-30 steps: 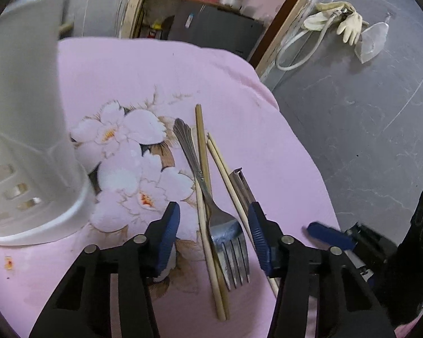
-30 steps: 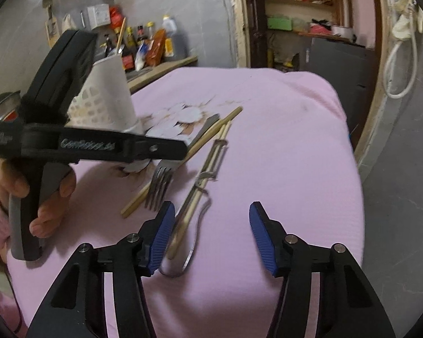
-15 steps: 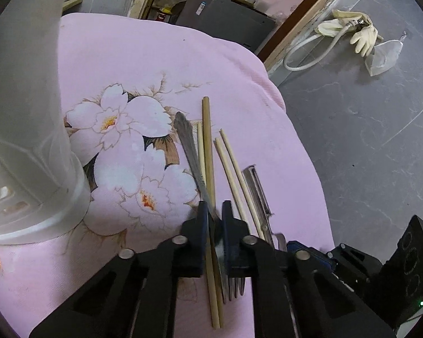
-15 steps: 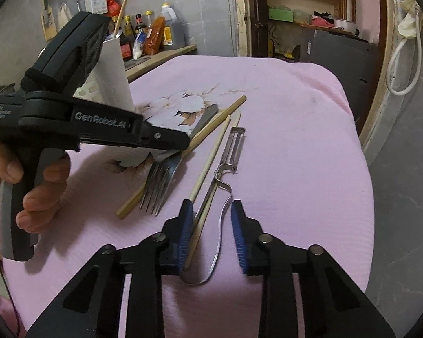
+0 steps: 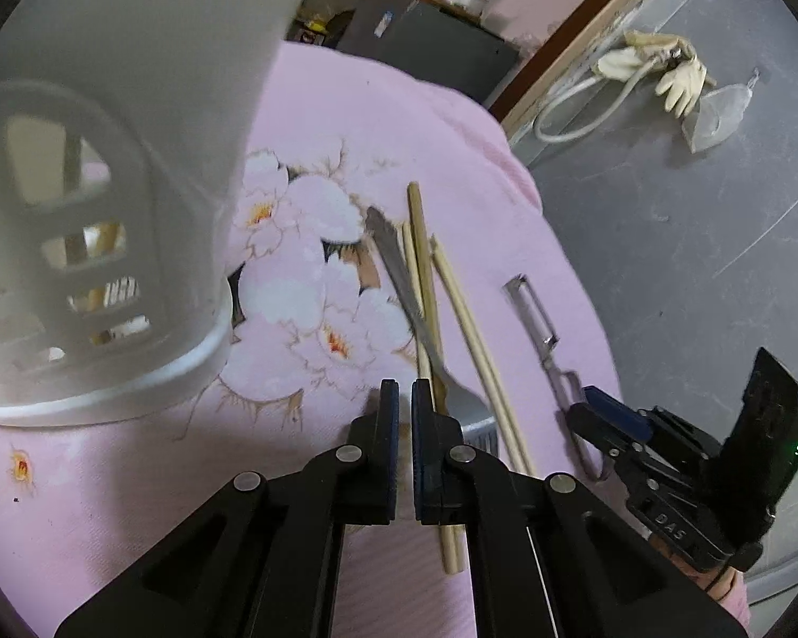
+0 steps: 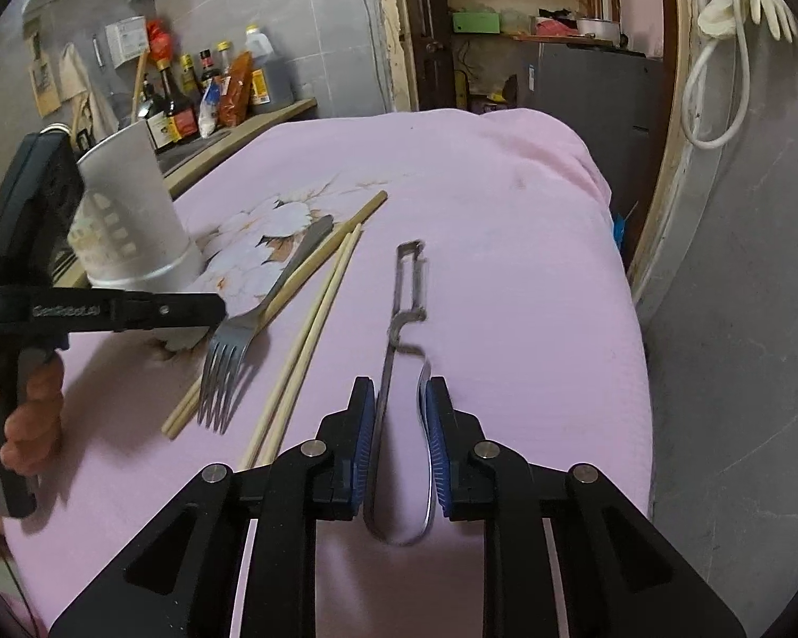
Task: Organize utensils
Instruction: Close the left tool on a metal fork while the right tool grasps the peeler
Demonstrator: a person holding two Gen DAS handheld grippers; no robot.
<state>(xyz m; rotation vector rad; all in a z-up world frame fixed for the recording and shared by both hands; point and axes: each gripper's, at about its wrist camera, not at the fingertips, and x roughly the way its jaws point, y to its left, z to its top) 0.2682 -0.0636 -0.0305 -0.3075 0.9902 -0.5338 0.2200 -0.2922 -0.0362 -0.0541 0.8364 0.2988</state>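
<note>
A steel fork (image 5: pixel 399 276) (image 6: pixel 229 340) and wooden chopsticks (image 5: pixel 463 319) (image 6: pixel 314 329) lie on the pink flowered cloth (image 6: pixel 505 266). The white slotted utensil holder (image 5: pixel 106 212) (image 6: pixel 133 212) stands to their left. My left gripper (image 5: pixel 404 388) (image 6: pixel 218 308) is shut just left of the fork's neck, with nothing seen between its pads. A metal peeler (image 5: pixel 537 313) (image 6: pixel 404 287) lies right of the chopsticks. The right gripper (image 6: pixel 399 388) (image 5: pixel 590 404) is closing, and its blue pads press both sides of the peeler's wire loop handle.
The cloth's right edge falls away to a grey floor. Bottles (image 6: pixel 202 95) stand on a counter at the back left. A hose and gloves (image 5: pixel 665 69) hang beyond the doorway. A hand (image 6: pixel 26 425) holds the left gripper's grip.
Both grippers have gone from wide open to closed. The left one slid left, off the fork and nearer the holder. The right one closed on the peeler handle, now clear of the chopsticks.
</note>
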